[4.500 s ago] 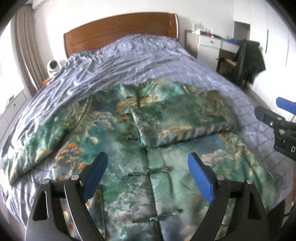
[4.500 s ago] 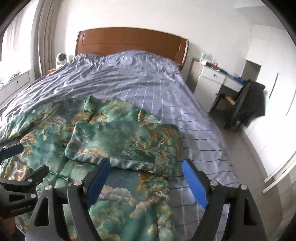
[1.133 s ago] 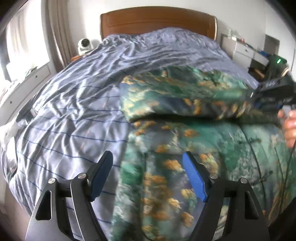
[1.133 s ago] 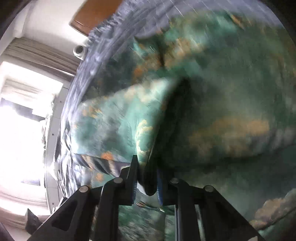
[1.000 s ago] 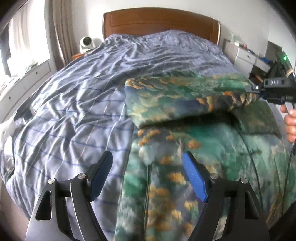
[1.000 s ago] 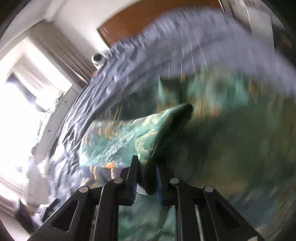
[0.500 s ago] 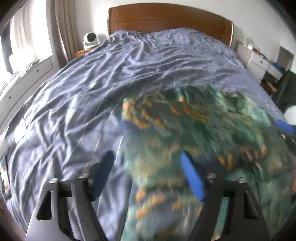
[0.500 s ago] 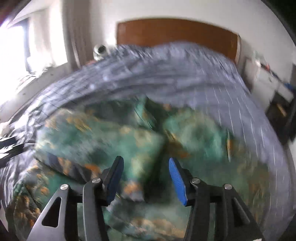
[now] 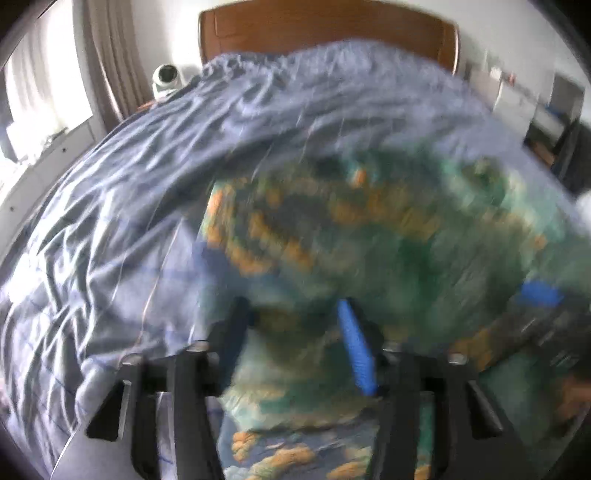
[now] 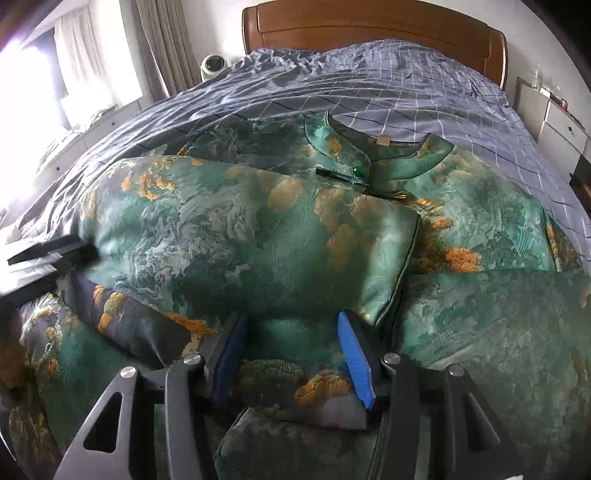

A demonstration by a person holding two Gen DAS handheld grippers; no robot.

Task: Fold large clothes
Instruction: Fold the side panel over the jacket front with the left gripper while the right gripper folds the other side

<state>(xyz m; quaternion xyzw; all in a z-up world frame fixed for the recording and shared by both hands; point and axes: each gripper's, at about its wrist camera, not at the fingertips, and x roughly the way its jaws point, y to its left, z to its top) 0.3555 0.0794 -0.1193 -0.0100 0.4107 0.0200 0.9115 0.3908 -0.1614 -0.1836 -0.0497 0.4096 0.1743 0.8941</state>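
Garment: a large padded jacket of green brocade (image 10: 258, 236) printed with orange clouds lies spread on the bed, collar towards the far headboard.
Folded sleeve: one sleeve (image 10: 236, 240) lies folded across the chest from the left side, its piped cuff end just right of the middle, over the front panel.
Collar: a stand-up green collar (image 10: 373, 155) sits at the far end of the jacket, open, with a small pale label inside.
Right tongs: the right tongs (image 10: 291, 354) stand partly apart above the near edge of the folded sleeve; the blue pads do not press on the fabric.
Left tongs: the left tongs (image 9: 295, 347) show in a blurred picture over the jacket's left edge; their jaws are opening, with cloth behind the gap but not pinched.
Bed: a lilac-blue checked bedsheet (image 10: 424, 85), creased, covers the bed (image 9: 122, 199) up to a brown wooden headboard (image 10: 373, 26).
Surroundings: a small white camera (image 10: 212, 64) stands at the far left by grey curtains (image 10: 162, 44).
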